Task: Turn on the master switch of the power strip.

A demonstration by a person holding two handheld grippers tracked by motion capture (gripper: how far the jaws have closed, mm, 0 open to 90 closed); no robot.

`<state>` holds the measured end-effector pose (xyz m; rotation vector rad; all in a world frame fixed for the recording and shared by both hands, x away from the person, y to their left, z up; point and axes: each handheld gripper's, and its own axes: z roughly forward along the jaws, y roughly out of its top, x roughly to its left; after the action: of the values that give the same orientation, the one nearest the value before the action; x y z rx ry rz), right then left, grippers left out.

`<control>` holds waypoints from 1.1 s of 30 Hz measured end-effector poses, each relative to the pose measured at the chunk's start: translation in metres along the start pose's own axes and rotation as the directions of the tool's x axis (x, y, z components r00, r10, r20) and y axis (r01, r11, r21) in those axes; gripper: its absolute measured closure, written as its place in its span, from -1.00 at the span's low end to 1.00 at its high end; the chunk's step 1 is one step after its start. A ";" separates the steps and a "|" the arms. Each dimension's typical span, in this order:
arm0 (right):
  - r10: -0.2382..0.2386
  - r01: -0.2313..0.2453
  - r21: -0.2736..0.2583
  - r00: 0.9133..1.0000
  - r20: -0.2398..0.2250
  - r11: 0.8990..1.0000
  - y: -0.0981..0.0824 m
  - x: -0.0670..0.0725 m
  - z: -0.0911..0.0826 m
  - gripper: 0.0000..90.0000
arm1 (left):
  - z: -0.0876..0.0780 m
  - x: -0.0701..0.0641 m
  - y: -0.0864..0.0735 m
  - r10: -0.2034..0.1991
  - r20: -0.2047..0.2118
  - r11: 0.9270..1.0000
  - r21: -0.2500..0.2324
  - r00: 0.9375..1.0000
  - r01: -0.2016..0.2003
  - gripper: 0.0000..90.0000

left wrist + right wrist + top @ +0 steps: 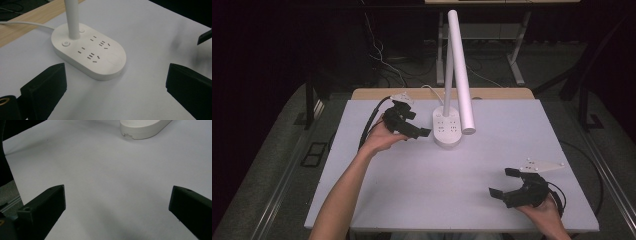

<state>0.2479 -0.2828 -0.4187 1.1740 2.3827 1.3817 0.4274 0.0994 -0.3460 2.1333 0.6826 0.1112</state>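
A white desk lamp stands at the back middle of the table; its oval base (447, 131) carries sockets and a round power button (65, 43). A stem (72, 20) rises from the base, and the long tube head (460, 70) slants down over it. My left gripper (418, 123) is held just left of the base, pointing at it, open and empty; in the left gripper view the base (90, 53) lies just ahead of the wide-apart jaws (116, 75). My right gripper (503, 182) rests open near the front right, with bare table between its jaws (117, 195).
A white board (437, 175) covers the table, with a wooden strip (372, 93) along its back edge. The lamp's white cable (25, 24) runs off to the back. Cables and table legs (517, 65) stand on the dark floor behind.
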 end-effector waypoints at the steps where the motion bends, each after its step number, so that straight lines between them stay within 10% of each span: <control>1: 0.000 0.000 0.000 1.000 0.000 1.000 0.000 0.000 0.000 -0.99 | 0.000 0.001 0.001 -0.003 -0.001 1.000 0.000 1.000 0.003 -0.95; 33: 0.003 -0.003 -0.012 1.000 0.004 1.000 0.000 -0.001 -0.001 -0.99 | 0.034 0.038 0.035 -0.110 -0.074 0.993 -0.045 0.991 0.107 -0.89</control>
<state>0.2479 -0.2840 -0.4178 1.1768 2.3676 1.3913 0.4855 0.0784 -0.3465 2.0565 0.8329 0.1468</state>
